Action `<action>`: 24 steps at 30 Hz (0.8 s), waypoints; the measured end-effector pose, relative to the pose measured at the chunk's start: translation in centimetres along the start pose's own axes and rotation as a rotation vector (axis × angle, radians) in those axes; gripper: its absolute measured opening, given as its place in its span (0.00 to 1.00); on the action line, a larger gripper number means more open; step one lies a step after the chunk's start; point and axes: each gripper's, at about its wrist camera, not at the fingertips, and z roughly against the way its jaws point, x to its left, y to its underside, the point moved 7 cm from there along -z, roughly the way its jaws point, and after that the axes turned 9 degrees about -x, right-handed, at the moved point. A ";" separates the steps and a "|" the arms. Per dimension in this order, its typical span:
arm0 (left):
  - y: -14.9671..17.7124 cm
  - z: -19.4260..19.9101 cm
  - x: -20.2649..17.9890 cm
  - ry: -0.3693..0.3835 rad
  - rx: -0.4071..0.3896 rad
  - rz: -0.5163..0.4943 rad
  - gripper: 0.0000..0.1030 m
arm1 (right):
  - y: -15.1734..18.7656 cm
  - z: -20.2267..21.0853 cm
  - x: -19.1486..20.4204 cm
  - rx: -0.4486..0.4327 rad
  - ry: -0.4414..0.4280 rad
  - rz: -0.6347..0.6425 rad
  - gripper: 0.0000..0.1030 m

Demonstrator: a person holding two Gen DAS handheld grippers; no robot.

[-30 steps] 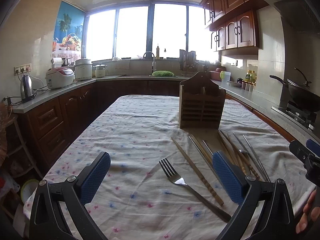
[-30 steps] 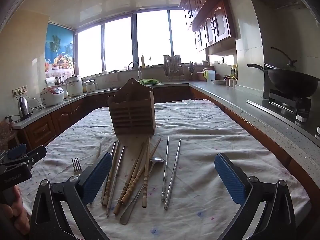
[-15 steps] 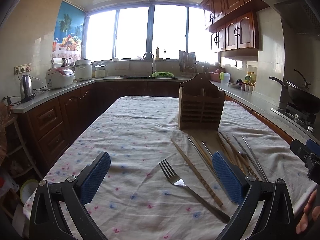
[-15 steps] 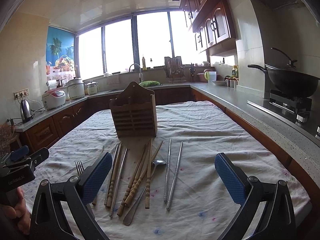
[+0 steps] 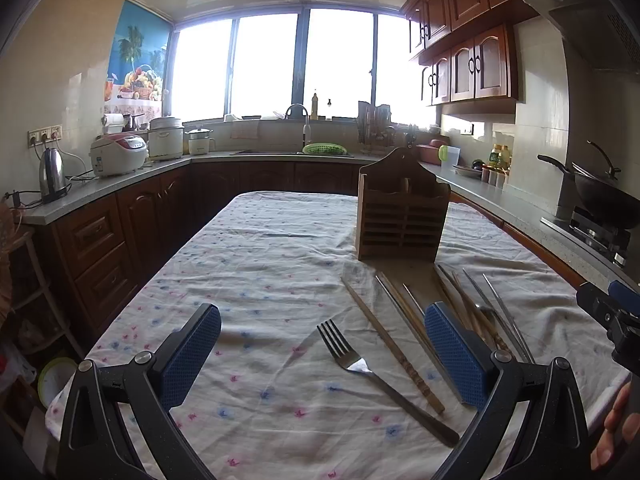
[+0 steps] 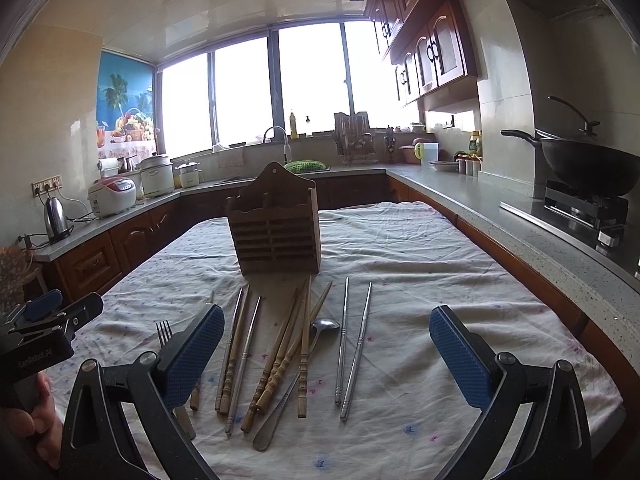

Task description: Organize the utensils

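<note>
A wooden utensil holder (image 5: 402, 216) (image 6: 276, 226) stands upright mid-table. In front of it lie a metal fork (image 5: 372, 372) (image 6: 163, 330), several wooden chopsticks (image 6: 280, 352) (image 5: 390, 340), two metal chopsticks (image 6: 354, 340) and a spoon (image 6: 296, 376). My left gripper (image 5: 320, 356) is open above the fork, holding nothing. Over the chopsticks and spoon my right gripper (image 6: 326, 356) hovers open and empty. Each gripper shows at the edge of the other's view, with a hand under it.
A flowered cloth (image 5: 248, 264) covers the table. Counters run around it with a kettle (image 5: 52, 174), rice cookers (image 5: 118, 154), a sink with a green basket (image 5: 324, 148) and a wok on a stove (image 6: 588, 168). The near table edge lies just below the grippers.
Both grippers have edged slightly forward and tilted up a little, so the holder and utensils sit marginally nearer. Both stay open. Nothing on the table has moved.
</note>
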 end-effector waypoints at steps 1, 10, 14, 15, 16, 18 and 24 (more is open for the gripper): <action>0.0 0.0 0.0 0.001 0.001 -0.001 0.99 | 0.0 0.0 0.0 0.001 0.000 0.000 1.00; 0.1 0.0 -0.1 0.003 0.000 -0.001 0.99 | 0.2 -0.1 0.0 0.009 -0.008 -0.007 1.00; 0.2 0.0 -0.1 0.005 0.000 0.002 0.99 | 0.3 -0.1 -0.1 0.010 -0.011 -0.011 1.00; 0.2 0.0 -0.1 0.006 -0.001 0.003 0.99 | 0.3 -0.1 -0.1 0.010 -0.012 -0.012 1.00; 0.2 -0.1 -0.2 0.007 -0.001 0.003 0.99 | 0.3 -0.1 -0.1 0.010 -0.014 -0.014 1.00; 0.2 0.0 -0.2 0.006 0.001 0.001 0.99 | 0.3 -0.2 -0.1 0.012 -0.016 -0.016 1.00; 0.3 -0.2 -0.1 0.008 0.005 0.005 0.99 | 0.3 -0.2 -0.2 0.015 -0.017 -0.019 1.00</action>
